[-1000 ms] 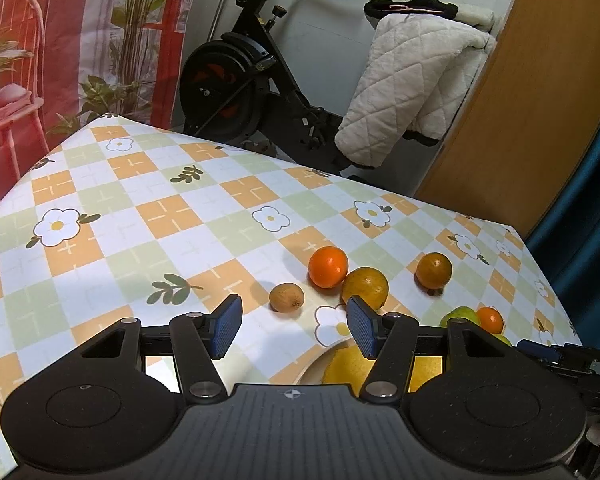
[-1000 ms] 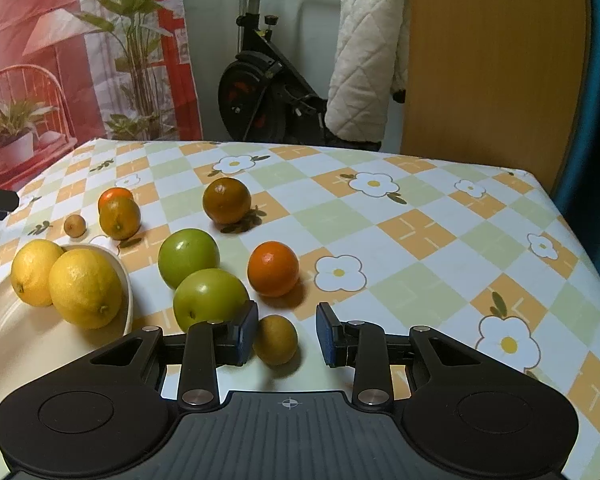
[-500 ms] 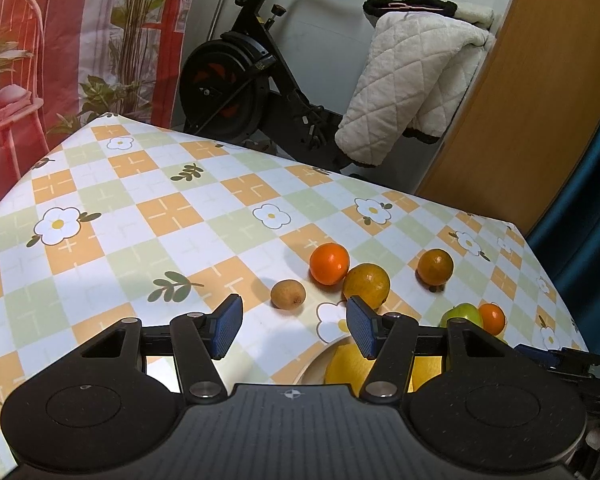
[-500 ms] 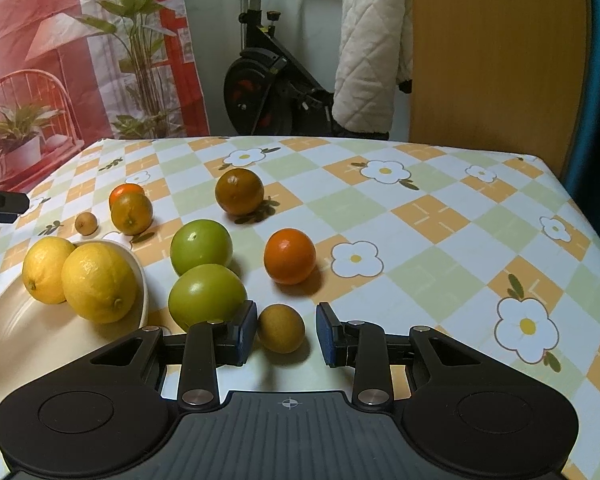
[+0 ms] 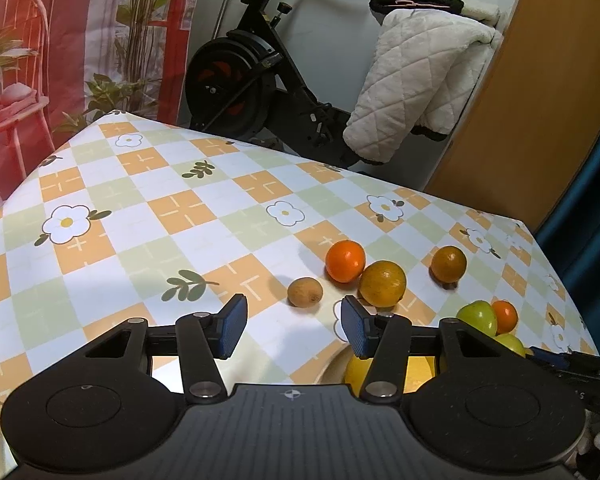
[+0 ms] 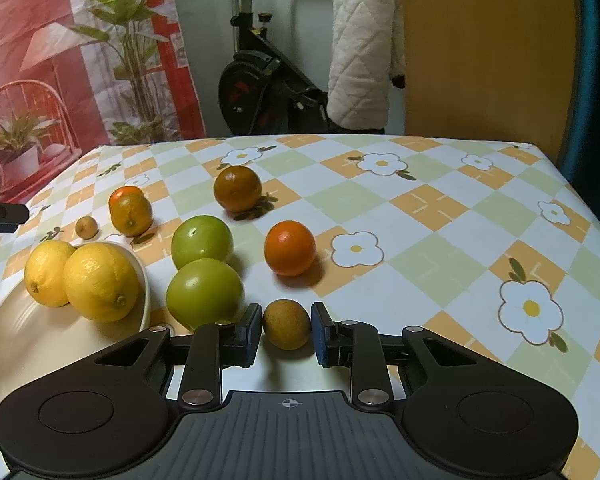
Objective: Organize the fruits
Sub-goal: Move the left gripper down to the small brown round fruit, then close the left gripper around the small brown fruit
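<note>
Since the earlier frame the right gripper [image 6: 286, 330] has narrowed its jaws onto the small round brown fruit [image 6: 286, 324], which now sits pinched between both pads. The left gripper [image 5: 290, 326] is closing its jaws on empty air. The held fruit lies just right of the nearer smooth green apple [image 6: 205, 294], itself beside the cream ceramic plate [image 6: 142, 280] holding two lemons. Lift straight up first, clearing the apple, before carrying across.

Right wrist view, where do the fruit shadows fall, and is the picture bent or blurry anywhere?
Right wrist view: sharp; the bright orange casts its shadow to the lower right on the tablecloth, whose checks curve toward the edges. Left wrist view: same fisheye bend, the door leaning; fruit crisp.
</note>
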